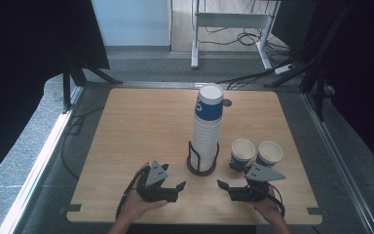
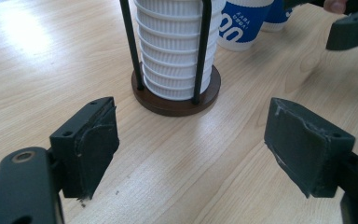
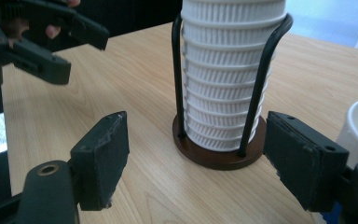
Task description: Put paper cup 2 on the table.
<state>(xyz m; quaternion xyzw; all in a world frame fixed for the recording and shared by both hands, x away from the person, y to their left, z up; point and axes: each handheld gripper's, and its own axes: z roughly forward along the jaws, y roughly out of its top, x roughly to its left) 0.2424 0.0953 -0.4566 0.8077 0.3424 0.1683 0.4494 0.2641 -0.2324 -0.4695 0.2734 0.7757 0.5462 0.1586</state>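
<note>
Bench: a pale wooden bench (image 1: 146,126) with rounded corners carries everything; grey carpet and dark curtains lie around it.
Cup stack: a tall stack of white ribbed paper cups (image 1: 207,129), the topmost one with a blue band, stands upright near the middle of the bench, slightly toward the person's side.
Holder: a black wire holder on a round dark brown base (image 1: 201,168) keeps the stack; its two uprights run up either side of the lowest cups, as the left gripper view (image 2: 176,95) and the right gripper view (image 3: 219,151) both show.
Loose cups: two blue-and-white paper cups stand upright and open-mouthed just right of the holder, the left one (image 1: 243,152) touching or almost touching the right one (image 1: 270,153).
Left gripper: the black left gripper (image 1: 177,186) rests low over the bench in the person's left hand (image 1: 139,204), in front and left of the holder, its jaws pointing toward the base.
Left jaws: apart, with bare bench between the pads, holding nothing.
Right gripper: the black right gripper (image 1: 222,185) sits in front and right of the holder, near the loose cups, jaws pointing left toward the base.
Right jaws: apart, nothing gripped; the holder lies beyond them, not between the pads.
</note>
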